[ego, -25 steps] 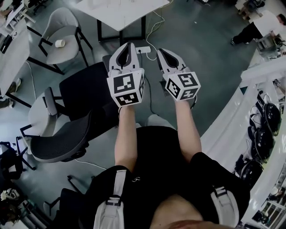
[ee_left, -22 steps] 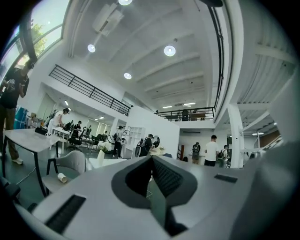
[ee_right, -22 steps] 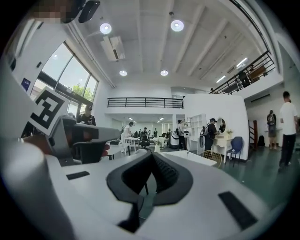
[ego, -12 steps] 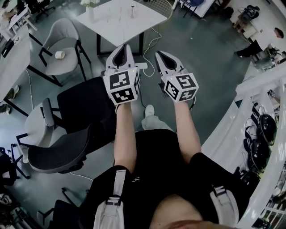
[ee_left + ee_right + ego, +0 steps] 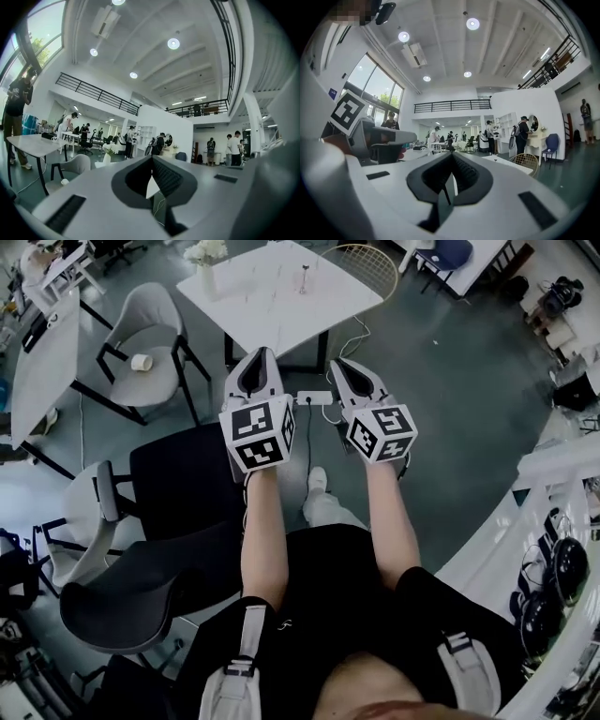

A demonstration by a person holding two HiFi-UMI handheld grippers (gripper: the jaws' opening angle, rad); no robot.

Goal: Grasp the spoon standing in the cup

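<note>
The head camera sits high on the person's head and looks almost straight down. The arms are close under it, and the left gripper (image 5: 260,354) and right gripper (image 5: 337,365) reach side by side toward 12 o'clock. The white table (image 5: 281,306) lies farther off, by the top edge.

Each gripper camera rides at the back of its own gripper. It looks level along the jaws, which fill the bottom of its picture, very near. Beyond them is the big room.

All three views share the white table. The right gripper view also catches the left gripper at 9 o'clock. It also shows the wire chair (image 5: 370,263), which sits at 1 o'clock in the head view.
</note>
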